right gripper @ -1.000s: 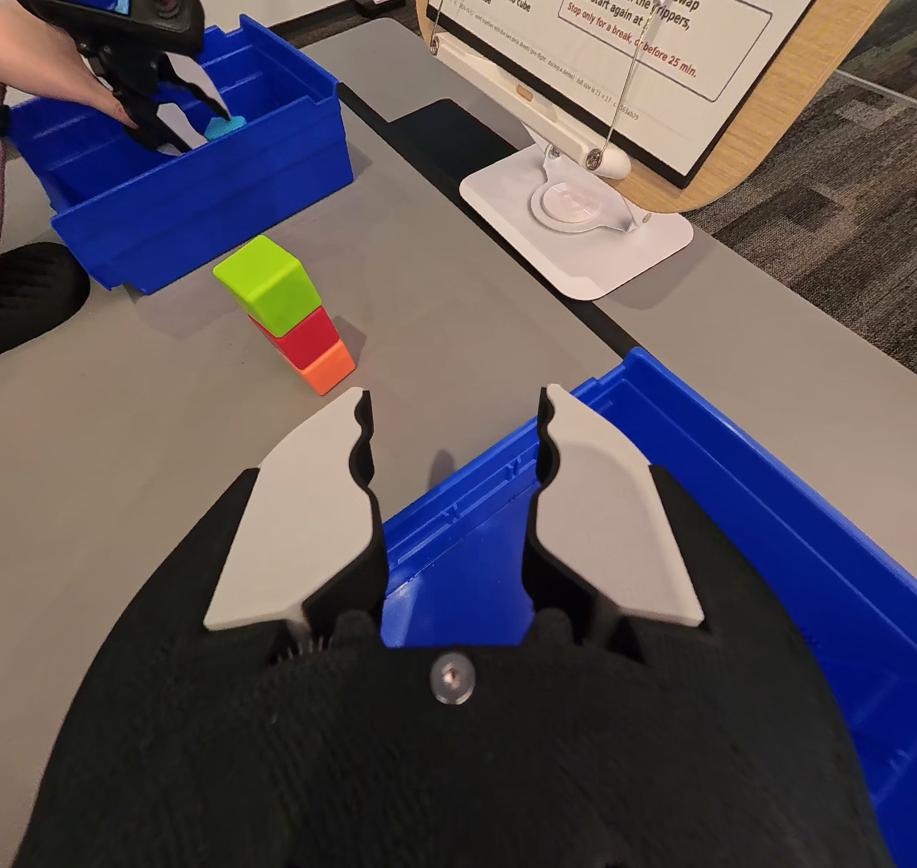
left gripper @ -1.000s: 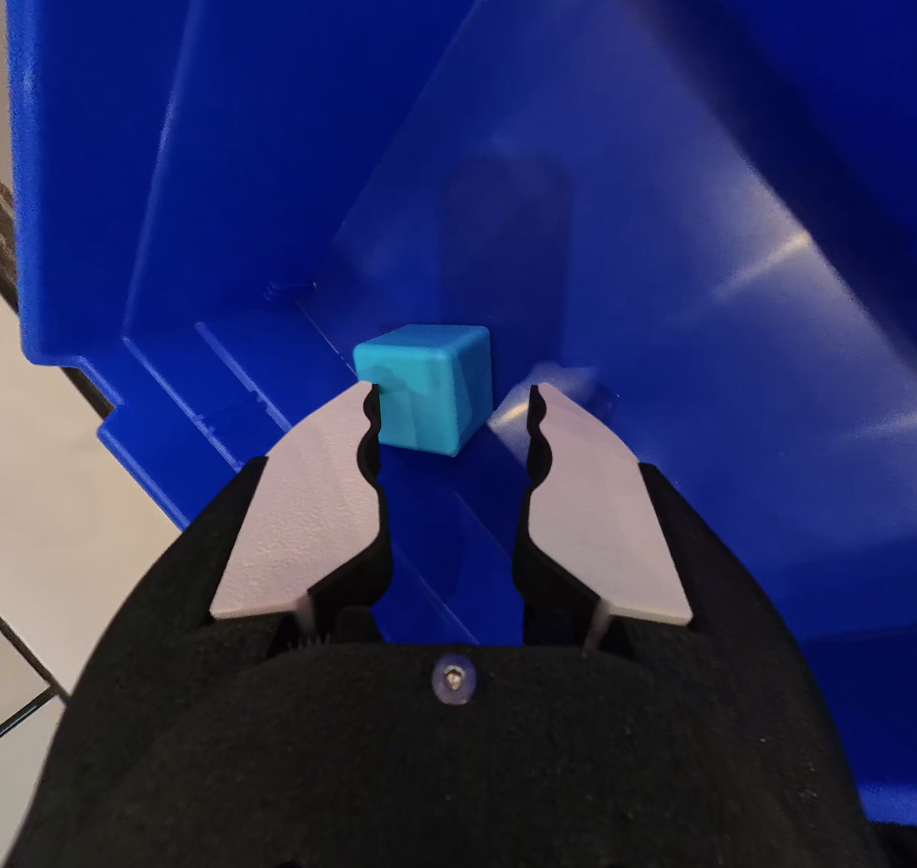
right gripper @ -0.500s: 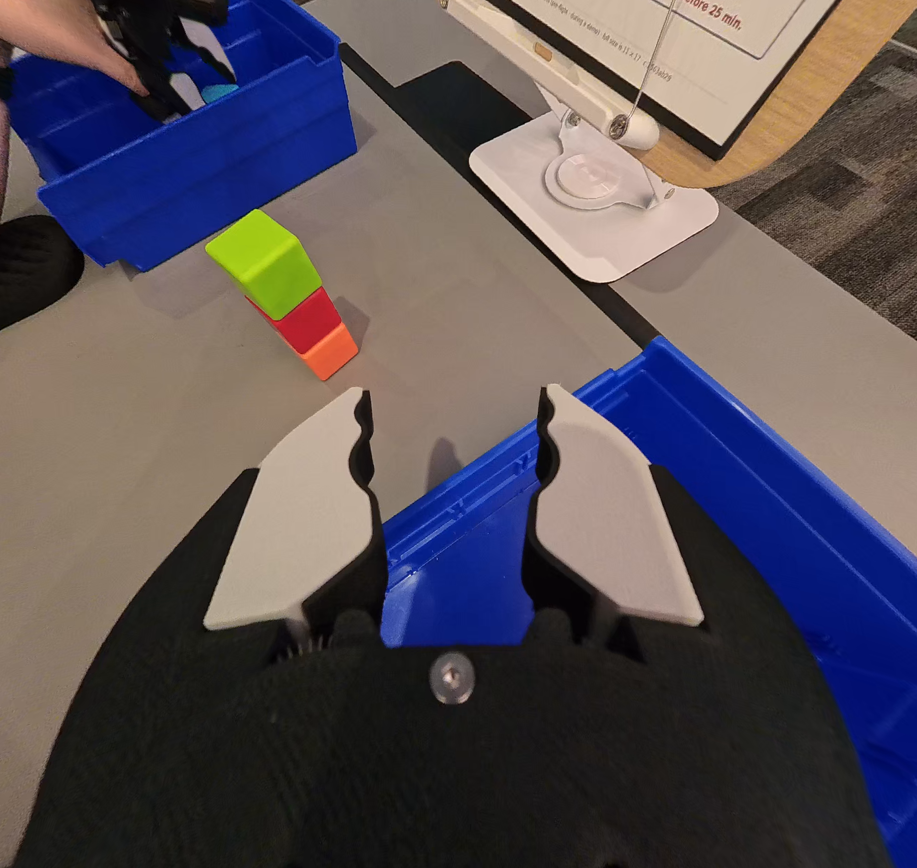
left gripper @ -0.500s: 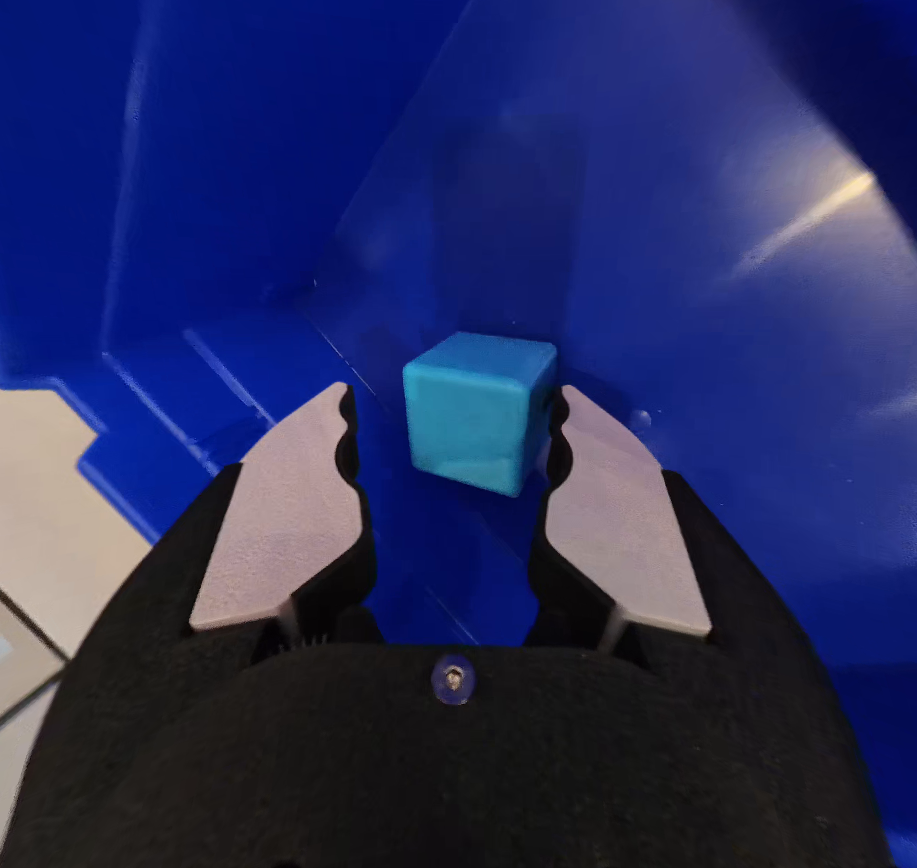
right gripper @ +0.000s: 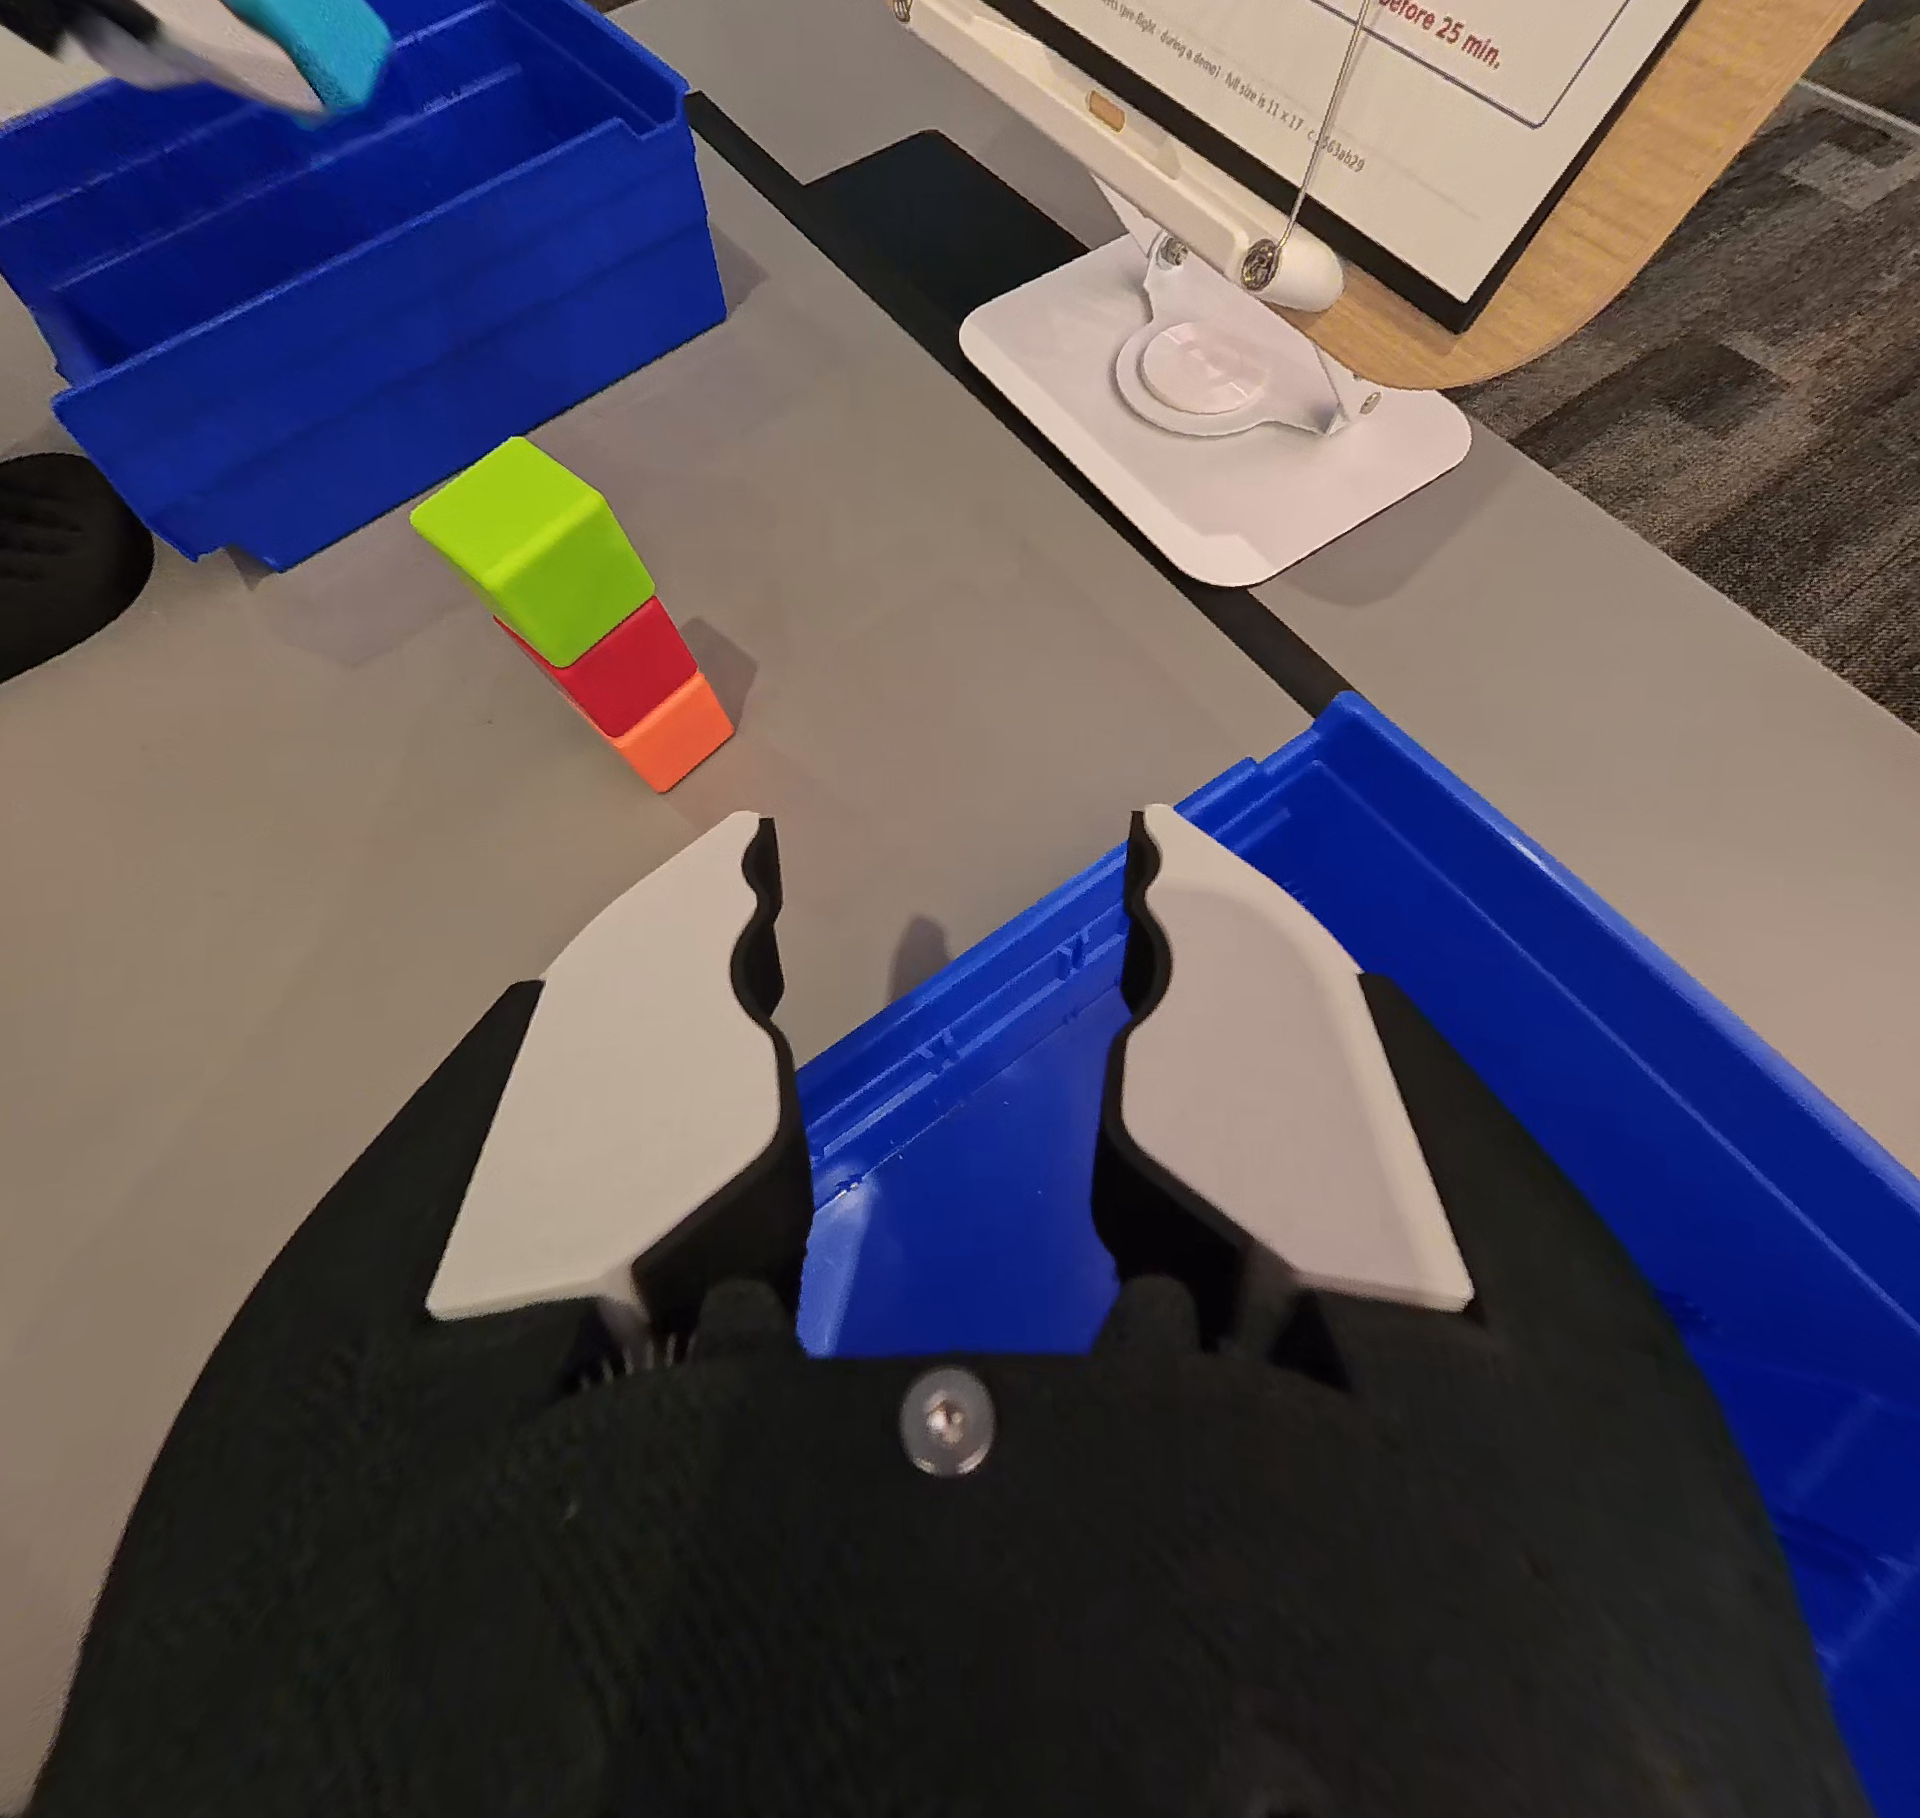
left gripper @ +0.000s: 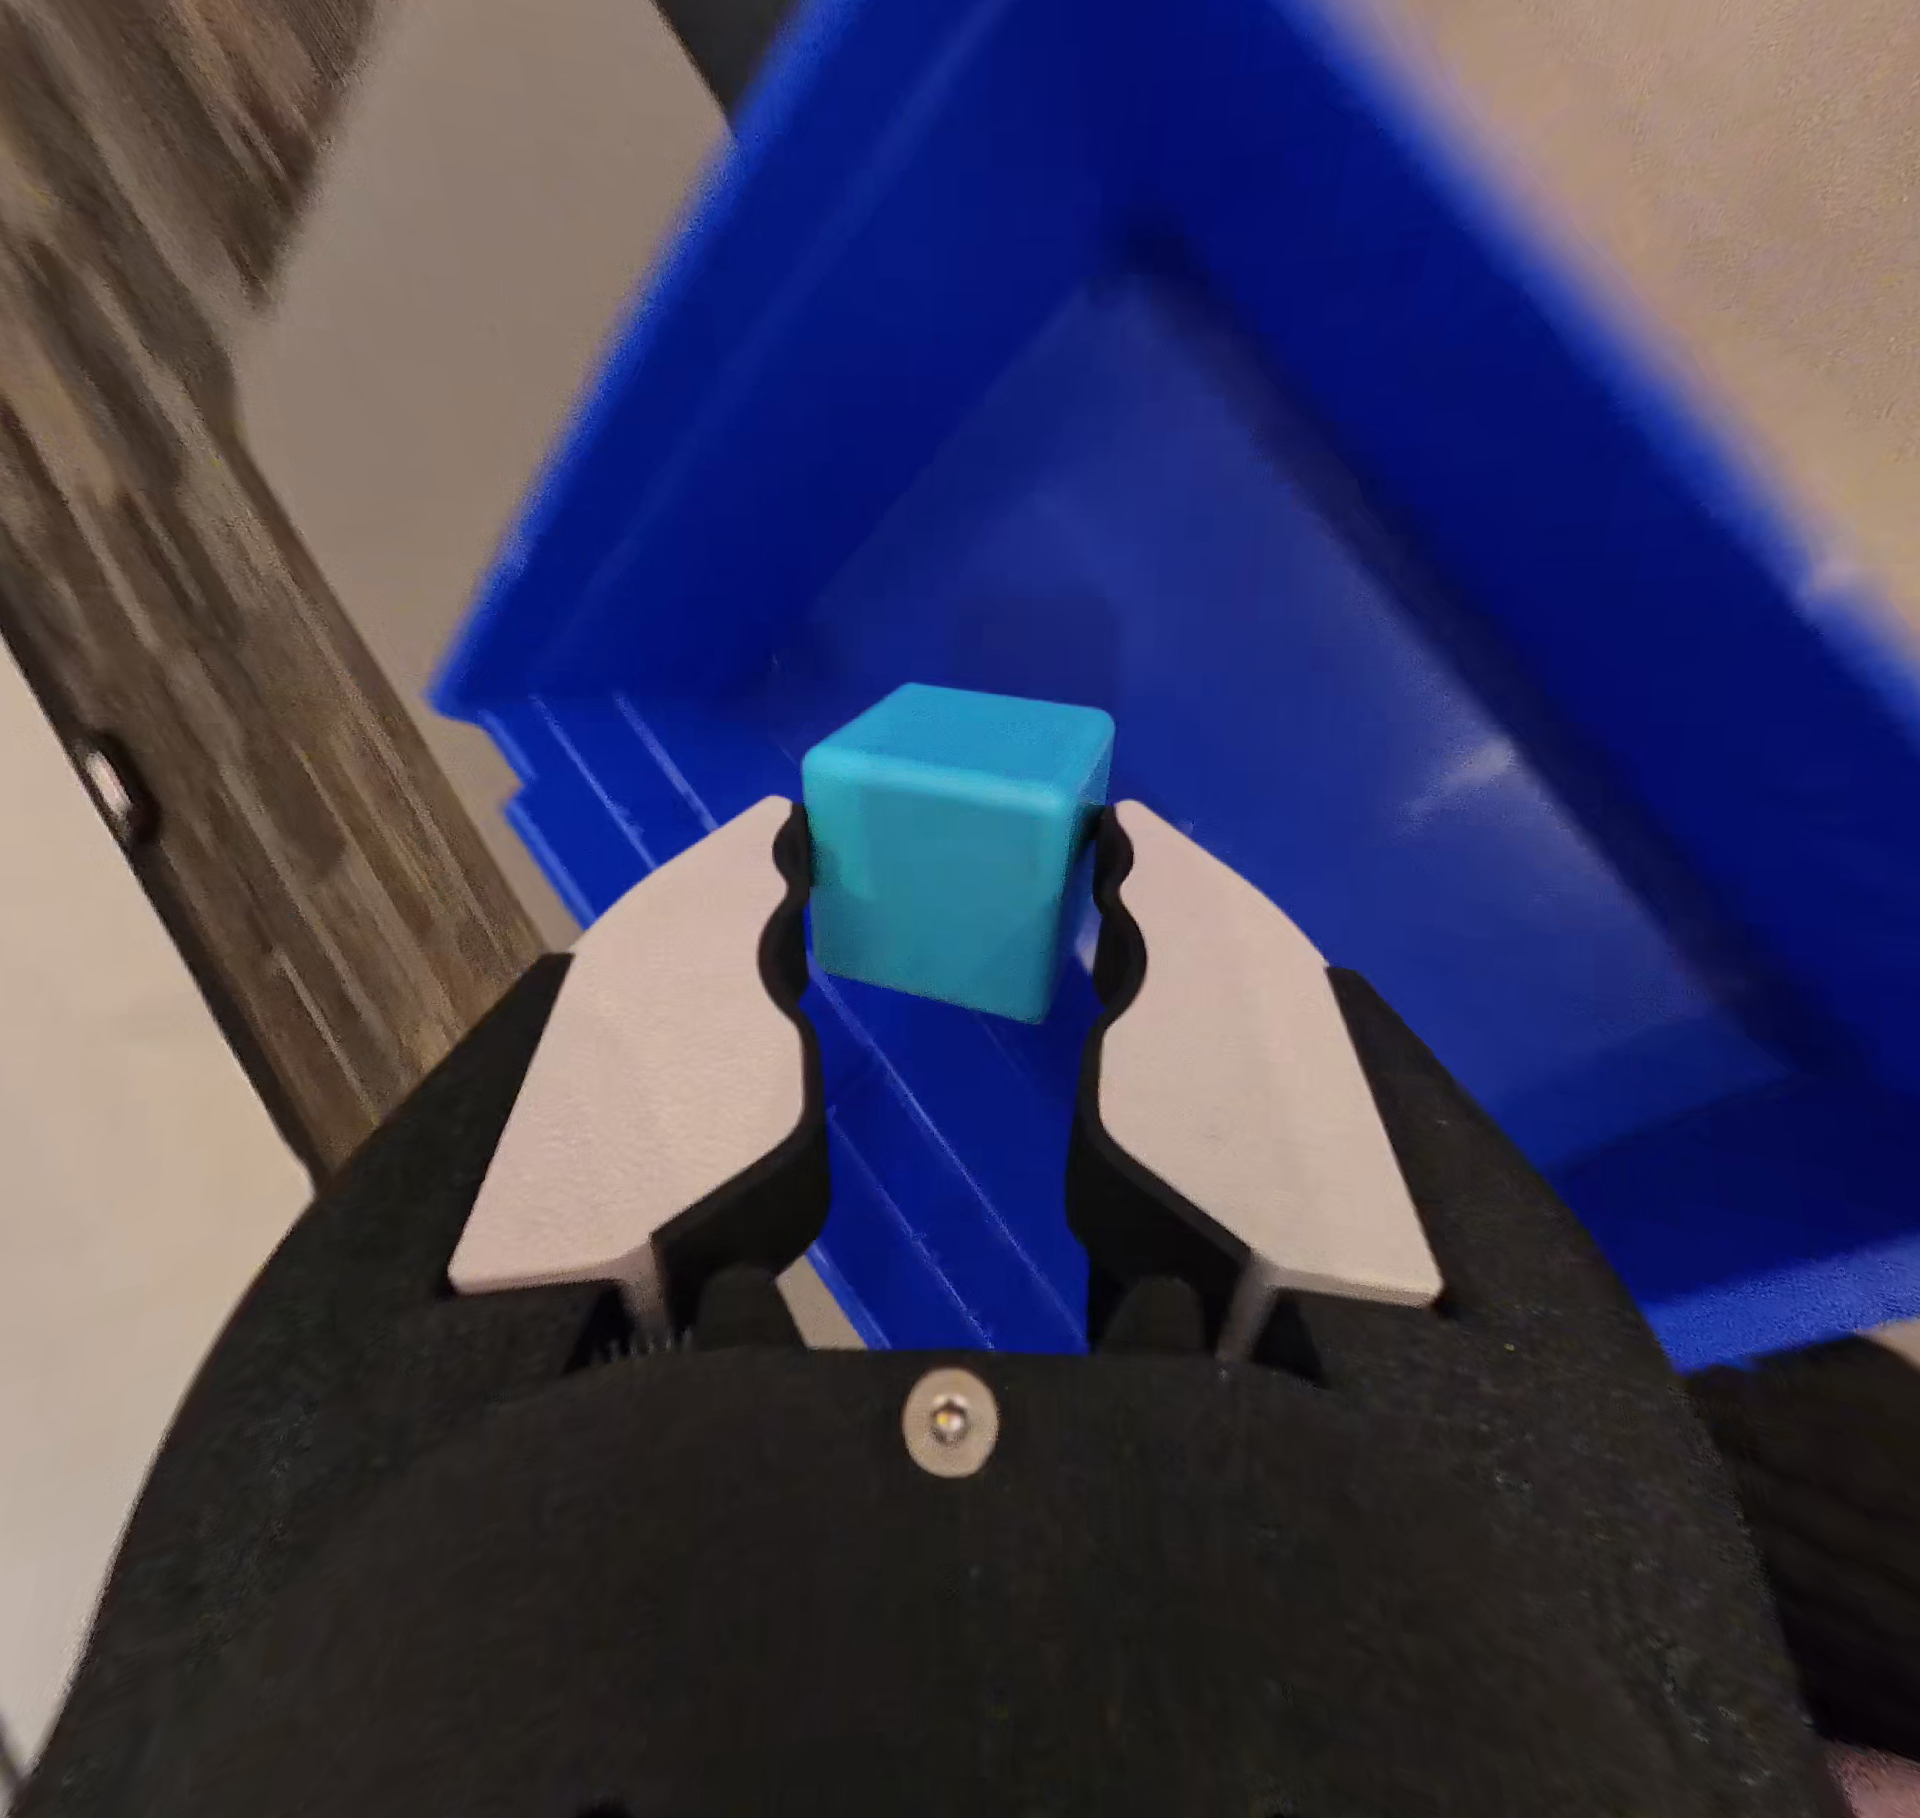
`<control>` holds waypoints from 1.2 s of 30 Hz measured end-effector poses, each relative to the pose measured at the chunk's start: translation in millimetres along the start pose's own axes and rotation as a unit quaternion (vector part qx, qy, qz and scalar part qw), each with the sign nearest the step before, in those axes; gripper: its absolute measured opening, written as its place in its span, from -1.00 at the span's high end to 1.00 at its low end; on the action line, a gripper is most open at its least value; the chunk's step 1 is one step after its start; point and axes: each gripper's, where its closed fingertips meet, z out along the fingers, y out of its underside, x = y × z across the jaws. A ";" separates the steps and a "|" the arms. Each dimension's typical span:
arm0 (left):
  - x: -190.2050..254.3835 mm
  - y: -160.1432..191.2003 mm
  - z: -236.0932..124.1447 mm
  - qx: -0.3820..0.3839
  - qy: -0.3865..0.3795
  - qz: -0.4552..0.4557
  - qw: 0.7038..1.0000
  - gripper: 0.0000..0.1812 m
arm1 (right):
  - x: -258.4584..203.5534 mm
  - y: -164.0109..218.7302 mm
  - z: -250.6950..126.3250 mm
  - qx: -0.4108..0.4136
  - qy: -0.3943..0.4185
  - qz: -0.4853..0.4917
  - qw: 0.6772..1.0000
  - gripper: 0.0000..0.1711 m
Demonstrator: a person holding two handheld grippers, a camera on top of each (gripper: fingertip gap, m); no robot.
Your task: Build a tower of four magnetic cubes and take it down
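Observation:
My left gripper (left gripper: 951, 823) is shut on a teal cube (left gripper: 940, 864) and holds it in the air above the far blue bin (left gripper: 1299, 542). The held cube also shows in the right wrist view (right gripper: 312, 12), above that bin (right gripper: 395, 314). A stack of three cubes stands on the grey table: green (right gripper: 535, 547) on top, red (right gripper: 629, 667) in the middle, orange (right gripper: 675, 734) at the bottom. My right gripper (right gripper: 951, 823) is open and empty, over the near edge of a second blue bin (right gripper: 1455, 937).
A white sign stand (right gripper: 1226, 418) with a wood-edged board stands at the back right of the table (right gripper: 935, 542). A dark seam runs across the table. A black padded object (right gripper: 52, 563) lies at the left edge. Across from one pair of fingers to the other is roughly 50 cm. The right gripper is farther from the black padded object (right gripper: 52, 563), some 45 cm, than the left, some 20 cm.
My left gripper has closed on the teal cube and lifted it out of the far bin. The right gripper has stayed open and moved slightly closer to the stack.

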 end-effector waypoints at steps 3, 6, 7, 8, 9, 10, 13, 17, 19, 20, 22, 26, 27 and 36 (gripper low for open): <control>23.0 -62.7 -66.5 0.156 -0.006 -0.001 0.988 0.42 | 1.4 0.4 -1.2 0.000 0.002 0.002 1.000 0.24; 80.5 -123.1 -123.3 0.299 0.049 0.031 0.952 0.42 | 2.0 1.3 -1.0 -0.002 0.002 0.002 1.000 0.24; 98.5 -140.5 -136.3 0.338 0.058 0.038 0.938 0.42 | 1.9 1.3 -0.9 -0.002 0.002 0.001 1.000 0.24; 117.7 -154.0 -144.0 0.361 0.069 0.047 0.929 0.42 | 1.7 1.2 -0.8 -0.003 0.001 0.001 1.000 0.24; 137.1 -164.5 -147.0 0.371 0.076 0.065 0.923 0.42 | 1.3 1.2 -0.5 -0.003 0.001 0.000 1.000 0.24; 154.6 -173.4 -147.0 0.380 0.075 0.084 0.918 0.42 | 1.1 1.2 0.0 -0.003 0.000 -0.001 1.000 0.24; 195.7 -181.2 -129.6 0.343 0.089 0.148 0.923 0.42 | 1.4 3.0 0.6 -0.009 -0.001 0.000 1.000 0.24; 207.1 -185.7 -108.1 0.276 0.112 0.183 0.937 0.43 | 1.5 3.3 -0.6 -0.009 -0.001 -0.001 1.000 0.24; 211.1 -188.1 -100.4 0.244 0.143 0.174 0.943 0.43 | 1.0 2.7 -1.6 -0.007 -0.004 -0.002 1.000 0.24; 215.7 -185.7 -96.7 0.220 0.168 0.175 0.945 0.43 | 0.8 2.5 -2.2 -0.006 -0.005 -0.002 1.000 0.24; 222.3 -181.3 -92.0 0.173 0.202 0.173 0.948 0.43 | 1.3 1.7 -3.4 -0.005 -0.005 -0.004 1.000 0.24; 224.1 -187.4 -90.1 0.160 0.186 0.199 0.949 0.44 | 1.0 1.0 -5.2 -0.003 -0.009 -0.004 1.000 0.24; 224.7 -188.0 -89.0 0.157 0.178 0.209 0.949 0.44 | 0.7 1.2 -5.5 -0.004 -0.009 -0.004 1.000 0.24; 216.5 -202.6 -85.3 0.162 0.112 0.243 0.950 0.40 | -0.9 2.7 -4.5 -0.011 -0.018 -0.009 1.000 0.24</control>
